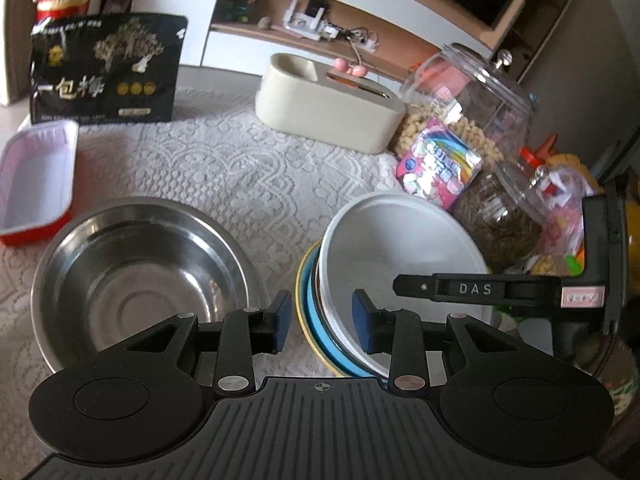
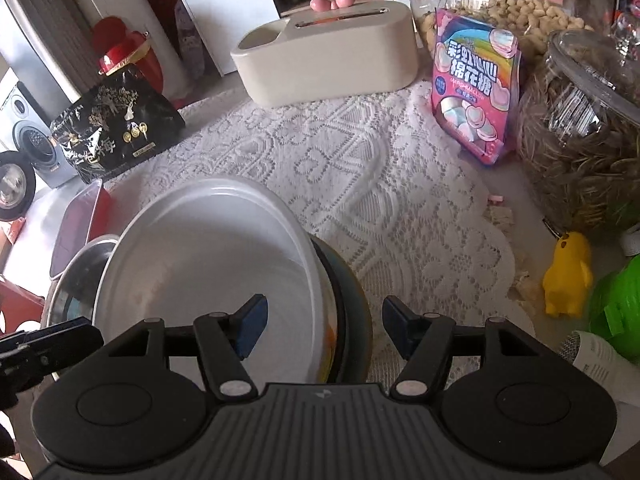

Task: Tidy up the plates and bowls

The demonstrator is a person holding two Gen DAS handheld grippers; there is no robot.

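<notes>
The fingers of the left gripper [image 1: 322, 322] stand spread astride the near rim of the stack of plates [image 1: 310, 312], pads clear of it as far as the view shows. The right gripper [image 2: 324, 326] also has its fingers spread, one pad over the white bowl [image 2: 208, 264], the other outside the stack's right rim; whether either pad touches is hard to say. The white bowl sits tilted on the coloured plates on the lace-covered desk [image 2: 340, 184], and the steel bowl [image 1: 136, 280] rests alone just to the left. Stacking looks partly done: the white bowl wants levelling and the steel bowl remains apart.
</notes>
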